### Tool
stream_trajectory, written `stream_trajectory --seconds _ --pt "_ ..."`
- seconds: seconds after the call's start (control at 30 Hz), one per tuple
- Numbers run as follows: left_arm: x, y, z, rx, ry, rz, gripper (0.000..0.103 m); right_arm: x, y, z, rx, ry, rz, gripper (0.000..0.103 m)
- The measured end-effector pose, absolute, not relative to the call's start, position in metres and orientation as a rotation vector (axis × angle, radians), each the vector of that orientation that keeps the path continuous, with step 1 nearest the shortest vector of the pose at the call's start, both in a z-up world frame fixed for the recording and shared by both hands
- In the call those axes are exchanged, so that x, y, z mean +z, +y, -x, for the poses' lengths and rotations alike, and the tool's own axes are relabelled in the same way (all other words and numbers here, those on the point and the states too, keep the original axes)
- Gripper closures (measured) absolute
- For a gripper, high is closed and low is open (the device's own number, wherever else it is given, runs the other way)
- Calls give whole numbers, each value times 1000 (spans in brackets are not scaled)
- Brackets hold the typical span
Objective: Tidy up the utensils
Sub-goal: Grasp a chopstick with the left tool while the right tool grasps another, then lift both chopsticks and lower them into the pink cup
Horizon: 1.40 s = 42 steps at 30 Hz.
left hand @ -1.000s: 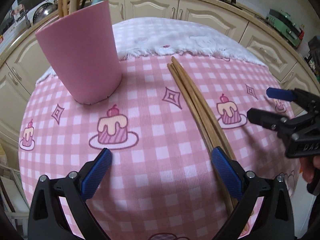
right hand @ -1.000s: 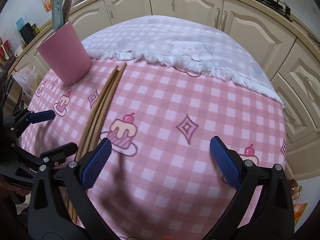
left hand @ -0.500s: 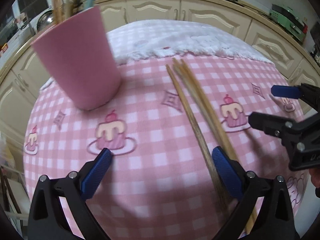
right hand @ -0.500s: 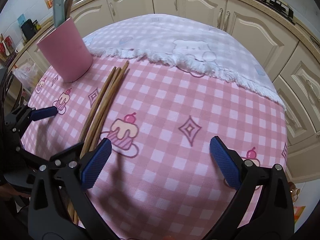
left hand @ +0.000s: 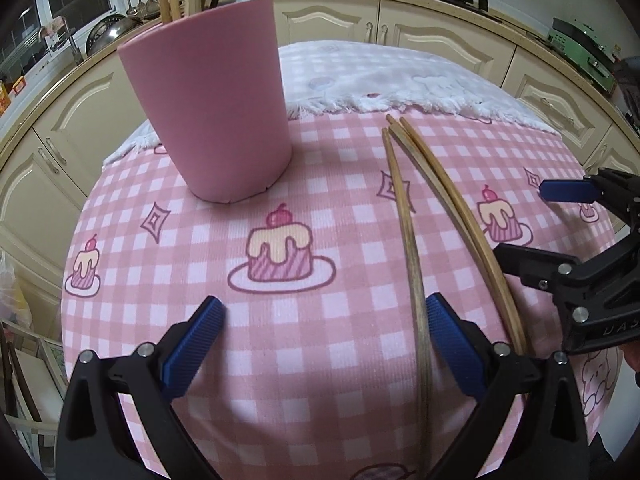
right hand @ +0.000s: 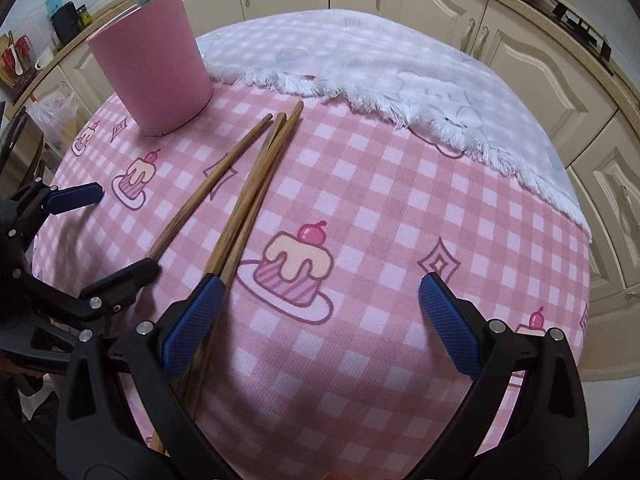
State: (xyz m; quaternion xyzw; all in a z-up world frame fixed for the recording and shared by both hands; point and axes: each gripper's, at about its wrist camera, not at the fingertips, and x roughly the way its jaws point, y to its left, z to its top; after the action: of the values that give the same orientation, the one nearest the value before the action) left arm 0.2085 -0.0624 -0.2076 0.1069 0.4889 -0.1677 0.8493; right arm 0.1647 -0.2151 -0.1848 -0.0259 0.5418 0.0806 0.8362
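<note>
Three wooden chopsticks (left hand: pixel 412 232) lie on the pink checked tablecloth (left hand: pixel 312 360); they also show in the right wrist view (right hand: pixel 236 200). One lies a little apart from the other two. A pink cup (left hand: pixel 212 104) holding several utensils stands at the back left, also in the right wrist view (right hand: pixel 152 68). My left gripper (left hand: pixel 324 336) is open and empty, with the single chopstick just inside its right finger. My right gripper (right hand: pixel 320 320) is open and empty, its left finger beside the paired chopsticks.
A white fringed cloth (right hand: pixel 400 76) covers the table's far part. Cream kitchen cabinets (left hand: pixel 440 32) curve around behind the table. The table edge drops off close at left and right.
Both grippers have moved forward and lower toward the chopsticks. One chopstick has shifted apart from the other two. Both grippers stay open.
</note>
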Motion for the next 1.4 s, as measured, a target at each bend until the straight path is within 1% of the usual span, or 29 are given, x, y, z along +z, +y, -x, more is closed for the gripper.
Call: stream_trajectory --seconds 0.17,0.33,0.4,0.47,0.6,0.63,0.67,0.7,0.77,0.8,0.83,0.87,0.9,1.0,1.2,1.27,1.4 --pt "-205 -55 -209 -358 1034 -233 4 -186 -209 -177 155 1195 41 6" --pt "-204 -55 -211 -360 1038 -241 4 -191 -193 -188 132 1218 122 6" --pt "-204 -55 -214 -362 1043 -247 4 -189 -198 -187 135 1225 100 10" --pt "-203 -57 -218 -363 1050 -261 4 -186 -203 -187 124 1224 85 21" --pt "-202 -68 -233 -376 1081 -287 5 -182 -205 -200 114 1243 60 30" --pt "-200 -72 -236 -386 1084 -295 7 -182 -203 -205 122 1247 57 33" --pt "-199 -74 -238 -398 1087 -302 10 -181 -201 -210 122 1250 63 35" --pt "-200 -78 -241 -417 1097 -309 22 -180 -197 -216 124 1248 76 38" --pt "-197 -83 -246 -443 1112 -306 35 -178 -191 -226 142 1240 96 59" --pt "-196 -86 -247 -459 1109 -315 50 -177 -189 -228 152 1236 103 67" --pt "-194 -89 -248 -474 1107 -321 75 -176 -185 -229 174 1235 108 87" --pt "-192 -91 -249 -485 1109 -325 91 -176 -181 -229 184 1234 109 95" --pt "-191 -92 -249 -496 1112 -325 96 -176 -181 -229 196 1221 106 96" --pt "-186 -90 -240 -507 1080 -327 98 -172 -196 -221 230 1189 -17 97" --pt "-169 -64 -223 -517 1027 -195 98 -148 -231 -195 280 1036 -221 97" --pt "-156 -57 -215 -538 973 -148 98 -135 -241 -187 309 966 -299 97" --pt "-125 -44 -200 -558 843 -82 98 -109 -254 -181 333 828 -358 97"
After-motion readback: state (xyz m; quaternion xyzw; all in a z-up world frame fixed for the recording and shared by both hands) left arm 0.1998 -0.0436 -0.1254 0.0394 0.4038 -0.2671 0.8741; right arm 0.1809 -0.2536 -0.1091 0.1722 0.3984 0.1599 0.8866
